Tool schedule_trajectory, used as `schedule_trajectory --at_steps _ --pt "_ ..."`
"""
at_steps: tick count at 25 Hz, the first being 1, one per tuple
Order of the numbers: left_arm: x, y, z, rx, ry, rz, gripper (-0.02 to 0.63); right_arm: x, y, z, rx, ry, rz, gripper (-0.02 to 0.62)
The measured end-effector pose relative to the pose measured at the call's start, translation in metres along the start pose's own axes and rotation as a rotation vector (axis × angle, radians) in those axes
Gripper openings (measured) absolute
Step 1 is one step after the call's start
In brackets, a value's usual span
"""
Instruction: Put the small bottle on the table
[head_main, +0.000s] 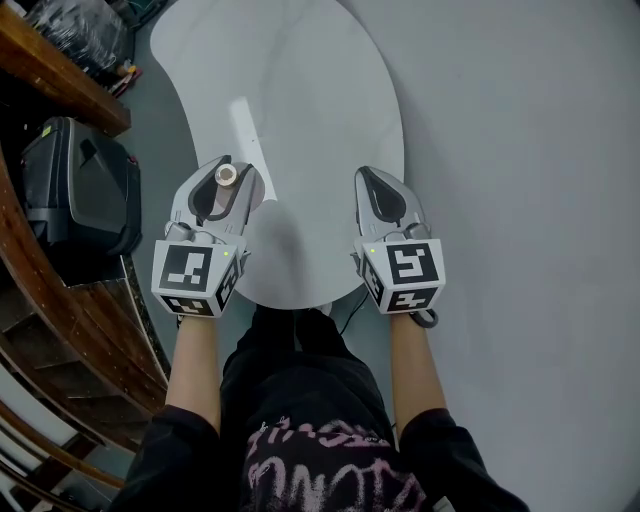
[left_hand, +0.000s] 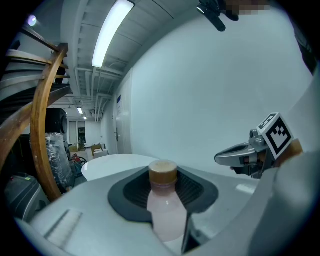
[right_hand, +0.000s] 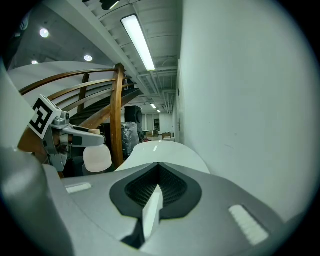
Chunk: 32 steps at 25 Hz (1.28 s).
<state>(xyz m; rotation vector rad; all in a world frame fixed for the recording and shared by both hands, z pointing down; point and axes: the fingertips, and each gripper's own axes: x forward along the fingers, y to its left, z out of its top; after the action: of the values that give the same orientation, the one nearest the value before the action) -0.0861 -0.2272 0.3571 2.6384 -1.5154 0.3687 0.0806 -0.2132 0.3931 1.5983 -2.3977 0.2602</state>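
Observation:
The small bottle (head_main: 228, 175) has a pale pink body and a tan cap. It stands upright between the jaws of my left gripper (head_main: 226, 190), which is shut on it over the near left part of the white oval table (head_main: 320, 90). In the left gripper view the bottle (left_hand: 166, 212) fills the gap between the dark pads. My right gripper (head_main: 380, 198) hovers over the table's near right edge, shut with nothing in it; in its own view the jaws (right_hand: 159, 175) meet. From there the left gripper (right_hand: 80, 137) shows with the bottle's body (right_hand: 97, 159) hanging below it.
A black case (head_main: 85, 190) sits on the floor to the left, beside curved wooden railings (head_main: 60, 310). Grey floor (head_main: 520, 150) surrounds the table. The person's legs are just below the table's near edge.

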Motion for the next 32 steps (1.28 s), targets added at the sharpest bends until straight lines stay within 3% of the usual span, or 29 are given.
schedule_trajectory --at_steps 32 --pt "0.035 -0.004 -0.069 -0.015 0.085 -0.041 0.134 0.03 0.006 -0.062 0.024 0.088 0.032 0.011"
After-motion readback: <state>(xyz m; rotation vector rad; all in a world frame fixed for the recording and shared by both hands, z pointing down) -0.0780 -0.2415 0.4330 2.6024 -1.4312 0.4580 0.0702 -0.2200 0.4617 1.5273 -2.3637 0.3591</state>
